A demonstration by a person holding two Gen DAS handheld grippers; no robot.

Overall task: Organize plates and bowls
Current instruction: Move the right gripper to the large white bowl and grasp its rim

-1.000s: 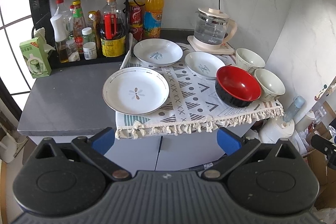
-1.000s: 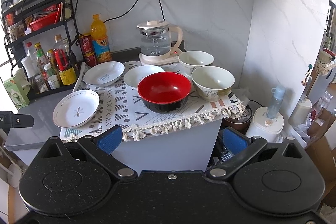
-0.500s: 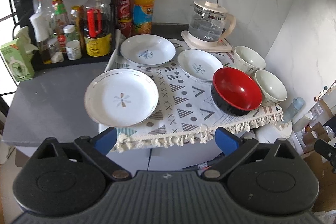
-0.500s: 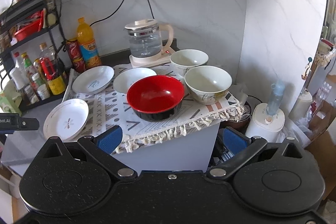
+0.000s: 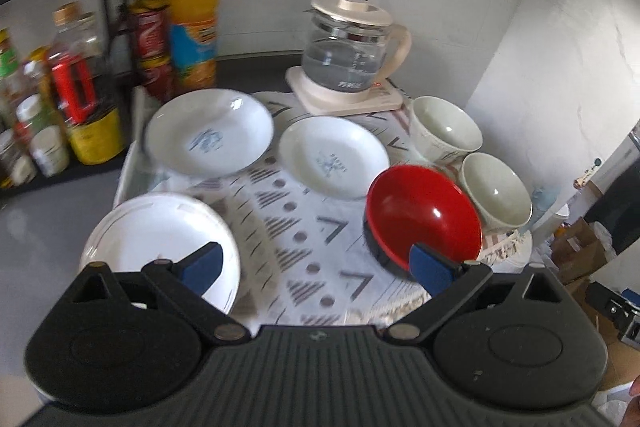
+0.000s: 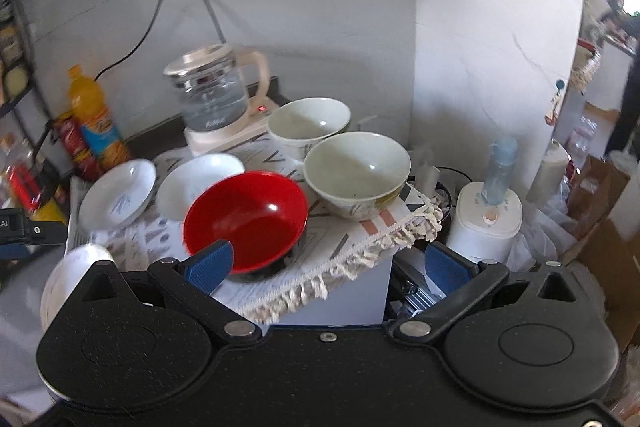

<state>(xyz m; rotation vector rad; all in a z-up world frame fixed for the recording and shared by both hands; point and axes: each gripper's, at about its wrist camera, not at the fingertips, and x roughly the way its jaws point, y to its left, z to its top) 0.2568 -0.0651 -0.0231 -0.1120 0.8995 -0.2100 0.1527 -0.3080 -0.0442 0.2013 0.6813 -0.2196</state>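
— While both tools are hanging over the front edge of the patterned cloth (image 5: 304, 227), what are the jaws doing?

— The left gripper (image 5: 316, 267) is standing wide open and holding nothing; the right gripper (image 6: 328, 267) is doing the same, spread wide and empty.

— Why are the dishes lying apart like that?

— I am judging that nothing is stacked yet; three white plates are sitting singly on the cloth, the near plate (image 5: 156, 239) at the front left, the far plate (image 5: 208, 137) behind it, the small plate (image 5: 334, 157) in the middle; the red bowl (image 5: 424, 219) is sitting right of centre, with two pale bowls (image 5: 496, 191) just beside it towards the wall, near the glass kettle (image 5: 352, 59).

— Where are they lying against the jaws?

— In the left wrist view the near plate is showing behind the left fingertip (image 5: 200, 265) and the red bowl behind the other one; bare cloth is lying between them. In the right wrist view the red bowl (image 6: 246, 219) is showing behind that tool's left fingertip (image 6: 212, 265); whether anything is touching, I cannot tell.
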